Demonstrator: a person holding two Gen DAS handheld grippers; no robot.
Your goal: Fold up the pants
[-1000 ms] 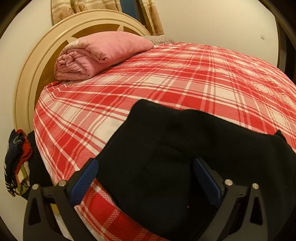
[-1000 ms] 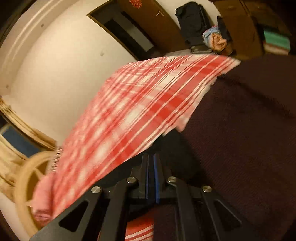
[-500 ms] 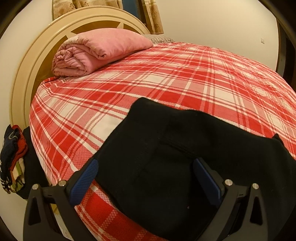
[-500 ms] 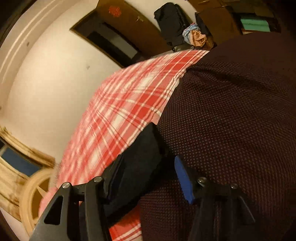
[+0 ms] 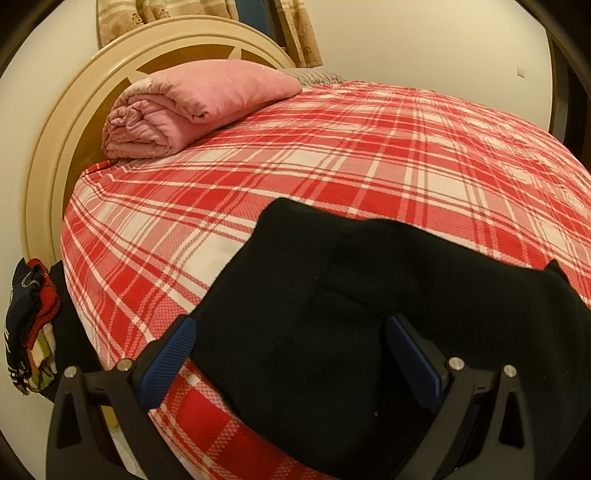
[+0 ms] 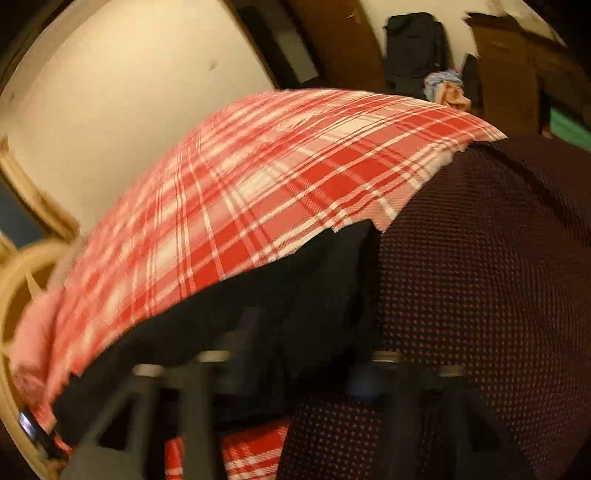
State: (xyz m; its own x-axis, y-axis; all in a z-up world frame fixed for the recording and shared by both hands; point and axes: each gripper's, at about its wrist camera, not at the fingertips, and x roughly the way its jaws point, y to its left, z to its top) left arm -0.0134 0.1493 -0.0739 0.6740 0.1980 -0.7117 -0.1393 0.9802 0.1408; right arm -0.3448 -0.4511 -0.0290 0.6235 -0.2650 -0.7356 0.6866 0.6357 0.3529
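Two blue fingers (image 5: 168,360) of the left gripper (image 5: 291,363) stand spread above black pants (image 5: 369,314) on the plaid bed (image 5: 332,155). Right view, blurred: right gripper (image 6: 295,373) has just been closing with pants (image 6: 280,295) cloth between; pinch unclear.

Warm, dim yellowish indoor light; left wrist view sharp, right wrist view motion-blurred; fisheye bending and dark vignette at edges

Cream walls (image 5: 424,40), a round headboard (image 5: 55,155), patterned curtains (image 5: 118,11), warm light.
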